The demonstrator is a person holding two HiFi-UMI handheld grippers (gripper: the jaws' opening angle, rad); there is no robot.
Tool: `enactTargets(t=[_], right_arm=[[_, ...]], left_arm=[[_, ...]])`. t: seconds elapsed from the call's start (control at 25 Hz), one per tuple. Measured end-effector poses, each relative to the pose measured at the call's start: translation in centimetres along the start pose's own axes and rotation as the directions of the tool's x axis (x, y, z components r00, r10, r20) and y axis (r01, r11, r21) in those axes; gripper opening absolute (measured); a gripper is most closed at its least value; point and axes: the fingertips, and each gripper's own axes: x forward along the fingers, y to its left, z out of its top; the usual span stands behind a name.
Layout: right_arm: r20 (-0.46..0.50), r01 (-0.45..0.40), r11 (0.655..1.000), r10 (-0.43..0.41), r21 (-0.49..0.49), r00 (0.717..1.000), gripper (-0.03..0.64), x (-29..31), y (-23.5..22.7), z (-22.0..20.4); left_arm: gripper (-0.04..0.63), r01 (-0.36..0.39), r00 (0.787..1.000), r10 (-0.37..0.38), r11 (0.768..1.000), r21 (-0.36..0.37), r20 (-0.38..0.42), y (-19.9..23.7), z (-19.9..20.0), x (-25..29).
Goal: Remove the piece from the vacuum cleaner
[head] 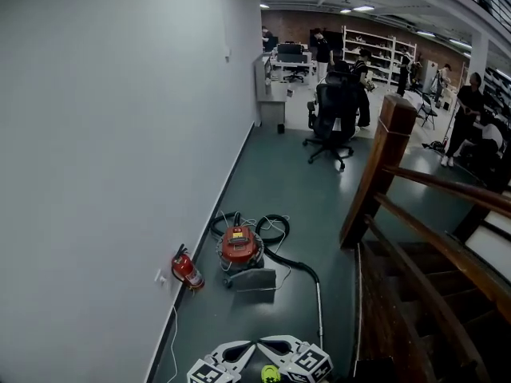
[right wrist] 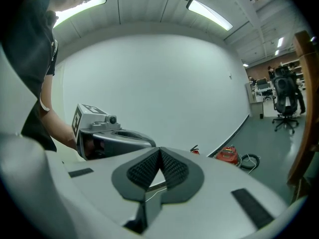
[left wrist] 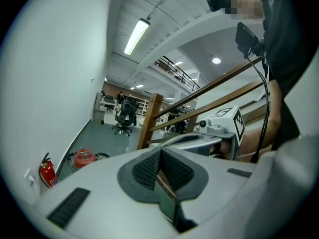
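The vacuum (head: 239,248), a red drum, is seen on the grey floor (head: 295,182) close to the white wall (head: 104,134). In the head view it lies at 12 o'clock from the left gripper (left wrist: 159,158) and the right gripper (right wrist: 159,161), well apart from both. Its black hose (head: 271,228) is looped at 1 o'clock of the drum. The thin tube (head: 321,317) is laid on the floor with its long axis from 12 to 6 o'clock, its lower end pointing toward the grippers. An extinguisher (head: 187,270) is stood at 8 o'clock of the drum, by the wall. The fingers of each gripper are pressed together, with nothing between them. What is inside the drum cannot be told.
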Motion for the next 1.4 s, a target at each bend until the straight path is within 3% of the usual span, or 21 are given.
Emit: enactTargets(t=[0.24, 0.48, 0.84, 1.4], right_arm=[[0.029, -0.032, 0.999, 0.032, 0.020, 0.999, 0.014, -0.1, -2.4, 0.9], [0.078, -0.018, 1.000, 0.018, -0.002, 0.997, 0.014, -0.4, -3.8, 2.7], [0.103, 0.017, 0.993, -0.005, -0.114, 0.995, 0.014, 0.1, -6.1, 6.4], [0.079, 0.052, 0.993, -0.043, -0.108, 0.996, 0.015, 2.0, -8.3, 6.8]], left_arm=[[0.008, -0.022, 1.000, 0.022, 1.000, -0.006, -0.016, 1.2, 0.4, 2.7], [0.008, -0.049, 0.999, 0.050, 0.997, 0.067, -0.018, 2.1, 1.4, 4.0], [0.008, -0.118, 0.991, 0.105, 0.979, 0.169, 0.083, 4.3, 6.0, 5.7], [0.008, -0.070, 0.994, 0.055, 0.982, 0.173, 0.095, 6.2, 6.6, 6.6]])
